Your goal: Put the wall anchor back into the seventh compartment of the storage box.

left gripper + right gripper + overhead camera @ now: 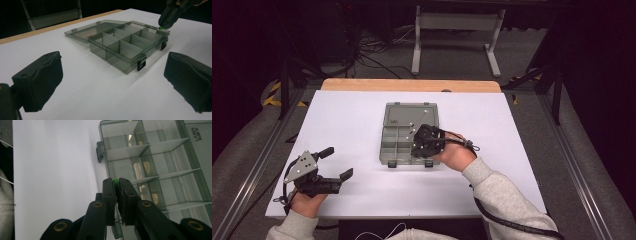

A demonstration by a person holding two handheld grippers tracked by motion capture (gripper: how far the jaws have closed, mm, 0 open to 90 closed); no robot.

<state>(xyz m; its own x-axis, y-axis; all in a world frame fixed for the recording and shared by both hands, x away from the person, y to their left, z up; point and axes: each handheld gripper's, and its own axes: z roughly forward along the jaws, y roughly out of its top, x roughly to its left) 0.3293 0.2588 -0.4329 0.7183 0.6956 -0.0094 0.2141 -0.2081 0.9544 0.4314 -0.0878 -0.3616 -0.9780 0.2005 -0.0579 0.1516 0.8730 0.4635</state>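
A smoky grey compartment box (388,145) lies open mid-table, lid (404,114) folded back flat. My right gripper (421,145) hovers over the box's right front part, pointing down. In the right gripper view its jaws are shut on a small green piece (115,180), pinched at the tips above the box's dividers (126,151). The left gripper view shows the same green piece (160,28) under the right gripper (167,21), just above the box rim (130,58). My left gripper (337,162) rests at the table's front left, its pads (41,80) wide apart with nothing between them.
The white table top (347,120) has a wooden strip (412,85) along its far edge. Black latches (392,163) stick out from the box's front. A white metal stand (457,22) is on the floor beyond the table, and rails run along both sides.
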